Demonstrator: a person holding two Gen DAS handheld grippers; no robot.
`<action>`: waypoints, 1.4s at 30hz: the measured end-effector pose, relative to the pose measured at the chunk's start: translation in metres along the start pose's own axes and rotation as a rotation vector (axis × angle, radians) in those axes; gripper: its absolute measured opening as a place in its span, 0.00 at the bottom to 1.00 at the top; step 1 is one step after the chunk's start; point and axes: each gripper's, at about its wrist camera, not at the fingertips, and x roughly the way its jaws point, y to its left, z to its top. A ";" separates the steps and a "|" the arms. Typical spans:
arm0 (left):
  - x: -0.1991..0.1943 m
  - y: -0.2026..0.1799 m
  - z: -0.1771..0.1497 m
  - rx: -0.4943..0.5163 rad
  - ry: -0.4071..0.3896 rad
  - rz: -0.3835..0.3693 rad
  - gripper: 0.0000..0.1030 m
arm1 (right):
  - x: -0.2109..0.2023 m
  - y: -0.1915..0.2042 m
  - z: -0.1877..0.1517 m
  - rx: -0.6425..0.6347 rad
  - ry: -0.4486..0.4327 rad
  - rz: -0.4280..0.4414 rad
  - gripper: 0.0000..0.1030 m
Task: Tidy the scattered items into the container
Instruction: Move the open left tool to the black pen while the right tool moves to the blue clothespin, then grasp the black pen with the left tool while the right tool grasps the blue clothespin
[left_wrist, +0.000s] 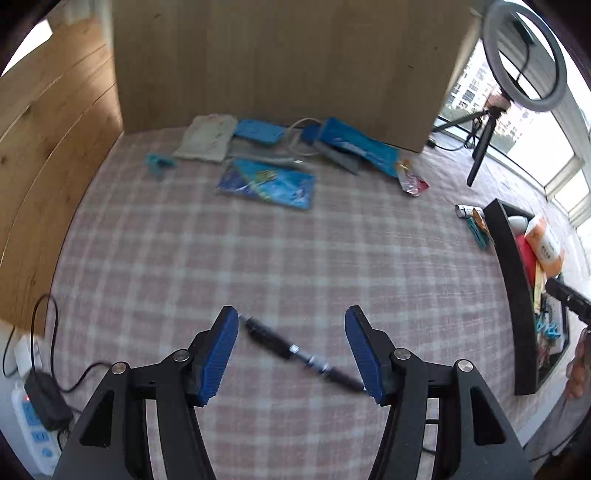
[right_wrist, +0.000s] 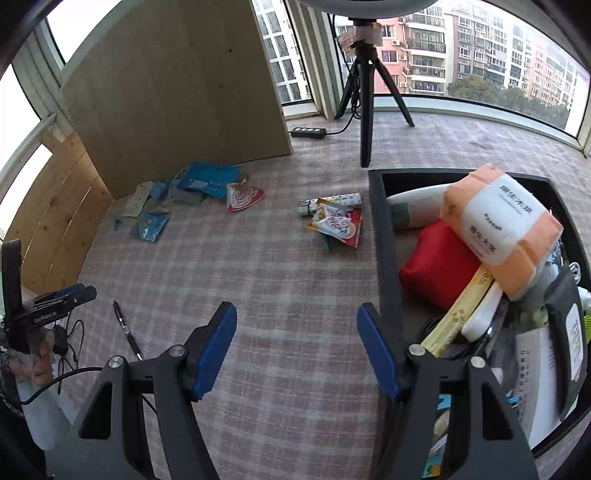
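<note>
**Reaching for the pen on the checked cloth**

Lying on the pink checked cloth (left_wrist: 280, 236), the black pen (left_wrist: 303, 354) sits slantwise between the 2 blue pads of the left gripper (left_wrist: 291, 354), one end close to each pad. The pads stand spread wide and do not press on it, so the pen is framed but not yet held; whether either pad touches a tip is too blurred to tell. From the right wrist view the same pen (right_wrist: 127, 330) lies on the cloth just beside the left gripper (right_wrist: 79, 291), well apart from the black container (right_wrist: 388, 258).

The right gripper (right_wrist: 295, 354) hovers over bare cloth at the container's near wall, its fingers released and nothing between them.

The container already holds an orange tissue pack (right_wrist: 502, 225), a red pouch (right_wrist: 439, 269) and other things. Still loose on the cloth are a small heap of snack packets (right_wrist: 336, 221) just beside the container and a scatter of blue packets (left_wrist: 266, 181) near the wooden board (left_wrist: 277, 66).

The step in hand looks like the pickup of the pen. Next, the left gripper likely needs to settle lower and turn so the pads cross the barrel, then clench; as they stand, the pen runs nearly from pad to pad, a poor line for a firm hold.
</note>
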 end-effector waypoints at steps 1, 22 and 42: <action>-0.005 0.007 -0.001 -0.011 0.002 0.002 0.56 | -0.002 0.004 0.001 -0.001 0.010 0.016 0.65; 0.065 -0.021 -0.034 -0.128 0.152 -0.037 0.56 | 0.053 -0.005 0.007 0.038 0.027 -0.044 0.64; 0.092 -0.045 -0.015 -0.039 0.127 0.056 0.42 | 0.134 -0.013 0.057 -0.008 0.066 -0.150 0.41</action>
